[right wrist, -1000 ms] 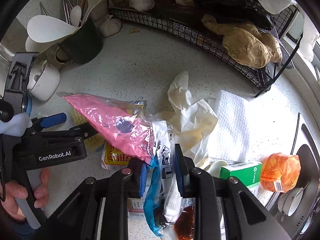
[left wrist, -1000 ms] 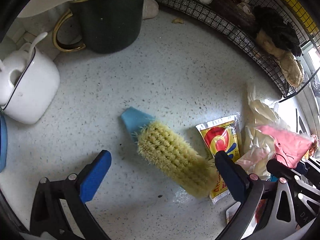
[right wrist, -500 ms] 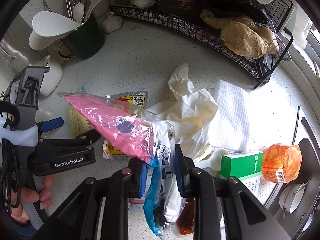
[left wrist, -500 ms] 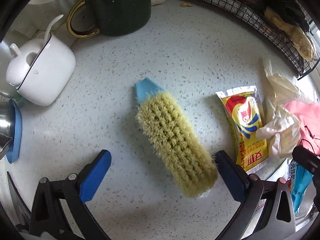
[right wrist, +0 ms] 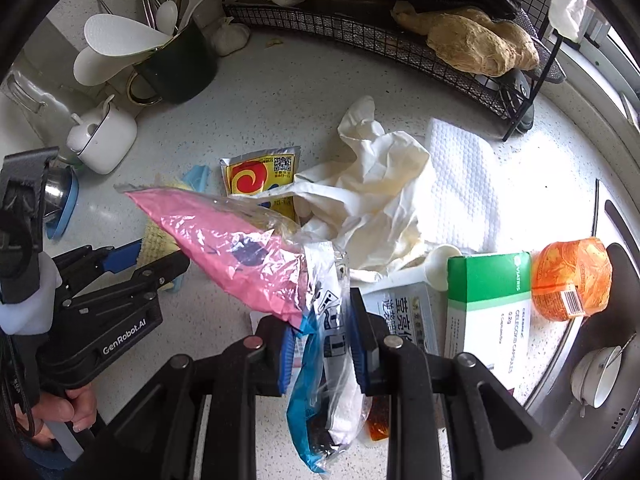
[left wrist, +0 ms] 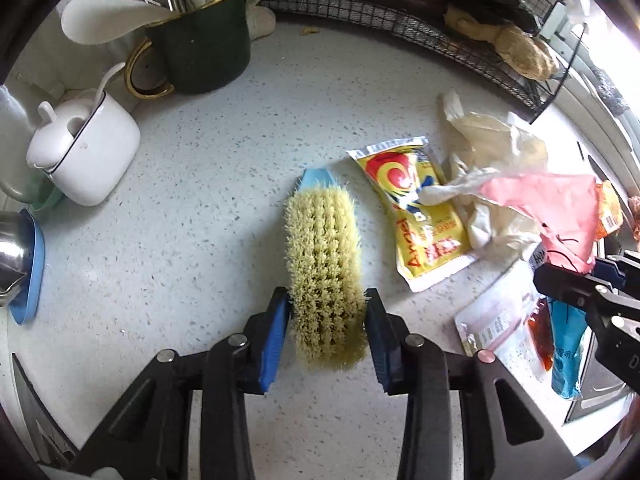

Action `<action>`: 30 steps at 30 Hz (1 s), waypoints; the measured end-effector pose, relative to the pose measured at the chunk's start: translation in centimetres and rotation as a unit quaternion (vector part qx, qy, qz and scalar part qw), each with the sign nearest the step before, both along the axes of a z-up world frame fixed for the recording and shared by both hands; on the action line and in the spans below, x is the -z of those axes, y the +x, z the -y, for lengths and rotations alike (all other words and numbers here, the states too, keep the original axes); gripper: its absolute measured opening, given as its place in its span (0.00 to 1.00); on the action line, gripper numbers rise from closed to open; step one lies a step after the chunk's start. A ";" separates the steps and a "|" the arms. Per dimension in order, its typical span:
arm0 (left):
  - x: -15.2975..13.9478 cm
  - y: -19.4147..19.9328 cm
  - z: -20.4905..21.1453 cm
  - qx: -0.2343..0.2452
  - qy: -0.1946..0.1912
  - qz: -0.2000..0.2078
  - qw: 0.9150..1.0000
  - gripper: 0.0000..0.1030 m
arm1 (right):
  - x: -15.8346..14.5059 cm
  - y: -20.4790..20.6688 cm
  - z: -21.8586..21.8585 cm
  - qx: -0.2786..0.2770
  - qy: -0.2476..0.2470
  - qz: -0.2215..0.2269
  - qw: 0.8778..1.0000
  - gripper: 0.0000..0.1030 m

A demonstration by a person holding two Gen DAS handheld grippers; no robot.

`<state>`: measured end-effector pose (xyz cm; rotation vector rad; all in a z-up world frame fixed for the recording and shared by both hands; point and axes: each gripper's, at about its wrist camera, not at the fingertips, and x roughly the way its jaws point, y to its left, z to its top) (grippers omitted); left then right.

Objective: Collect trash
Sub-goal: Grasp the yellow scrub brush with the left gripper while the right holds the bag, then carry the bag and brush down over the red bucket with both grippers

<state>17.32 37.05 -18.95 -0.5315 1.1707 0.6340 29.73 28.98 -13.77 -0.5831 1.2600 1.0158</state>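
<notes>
While the right gripper (right wrist: 320, 320) stays pinched on a bunch of plastic wrappers (right wrist: 256, 248), the left gripper (left wrist: 326, 306) clamps both pads against the yellow scrub brush (left wrist: 324, 264).

Desk (left wrist: 208, 240): pale speckled stone-look surface, lit by strong daylight that is brightest at the right side.
Wire rack (right wrist: 400, 46): black mesh, curving along the far edge of the desk, holding pale lumpy roots and dark items.
Mug (left wrist: 200, 52): dark green with gold rim and handle, far left corner, holding white spoons and metal utensils.
Lidded pot (left wrist: 86, 152): white ceramic with a small spoon, standing near the mug.
Metal bowl (left wrist: 10, 256): on a blue base at the left edge.
Sink (right wrist: 612, 360): steel, at the right, with a small white cup in it.
Wall (left wrist: 24, 80): pale, behind the mug.
</notes>
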 end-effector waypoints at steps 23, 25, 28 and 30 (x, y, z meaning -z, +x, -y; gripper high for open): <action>-8.7 0.4 21.3 0.142 0.040 0.065 0.987 0.32 | -3.8 -1.7 22.6 0.101 0.068 0.001 0.993 0.22; -8.6 0.7 24.0 0.158 0.038 0.068 0.984 0.32 | -4.0 -2.0 25.5 0.114 0.070 0.003 0.991 0.22; -8.5 0.6 28.5 0.184 0.039 0.074 0.979 0.32 | -4.1 -2.7 29.3 0.135 0.069 0.009 0.988 0.22; -8.3 0.3 31.3 0.199 0.035 0.080 0.976 0.32 | -3.8 -3.3 32.0 0.147 0.066 0.010 0.987 0.22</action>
